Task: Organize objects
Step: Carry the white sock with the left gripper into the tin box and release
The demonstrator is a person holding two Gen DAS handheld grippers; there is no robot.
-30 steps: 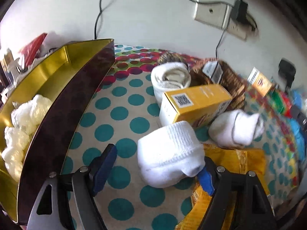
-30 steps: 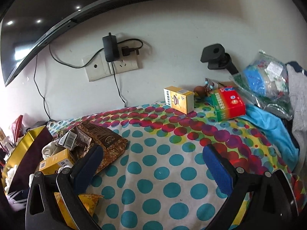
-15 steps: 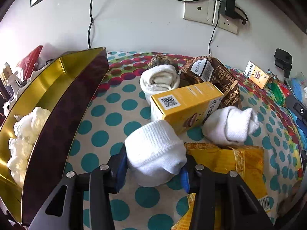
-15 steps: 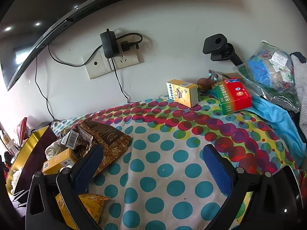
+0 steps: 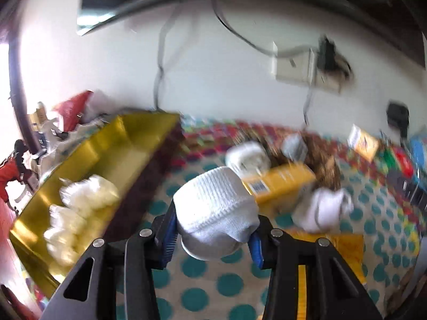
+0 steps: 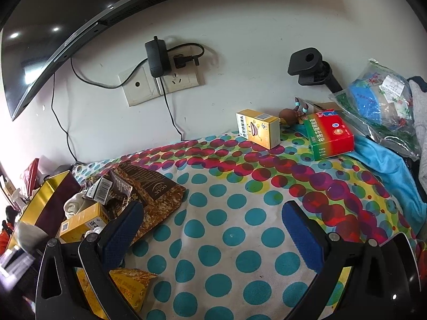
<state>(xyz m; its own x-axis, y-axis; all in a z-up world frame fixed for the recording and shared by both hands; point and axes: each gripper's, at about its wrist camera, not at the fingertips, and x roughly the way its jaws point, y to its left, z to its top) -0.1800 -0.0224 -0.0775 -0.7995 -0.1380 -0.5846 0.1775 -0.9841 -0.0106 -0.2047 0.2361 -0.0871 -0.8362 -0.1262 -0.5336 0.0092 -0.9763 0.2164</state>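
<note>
Left wrist view, blurred: left gripper [image 5: 213,236] clamps a rolled white sock [image 5: 214,210] between its blue pads [image 5: 169,236], sock lifted clear of the polka-dot cloth [image 5: 210,282]. To the left a gold tin box [image 5: 88,160] stands open with several white bundles [image 5: 80,208] inside. Behind the held sock lie a yellow carton [image 5: 283,184], a second rolled sock [image 5: 249,156] and a brown snack bag [image 5: 317,157]; a third white sock [image 5: 323,209] lies right of the carton, on a yellow packet [image 5: 336,245]. Right wrist view, sharp: right gripper [image 6: 212,229] with jaws spread wide and nothing between them, above the dotted cloth [image 6: 226,234]. At left the brown snack bag [image 6: 149,194], yellow carton [image 6: 82,218] and gold tin box [image 6: 45,197]. Near the wall a small yellow medicine box [image 6: 259,128] and a red-green box [image 6: 329,136] stand close together; a blue towel [image 6: 387,168] and clear plastic bag [image 6: 379,109] lie at right. A wall socket [image 6: 160,82] holds a black adapter [image 6: 156,58].
</note>
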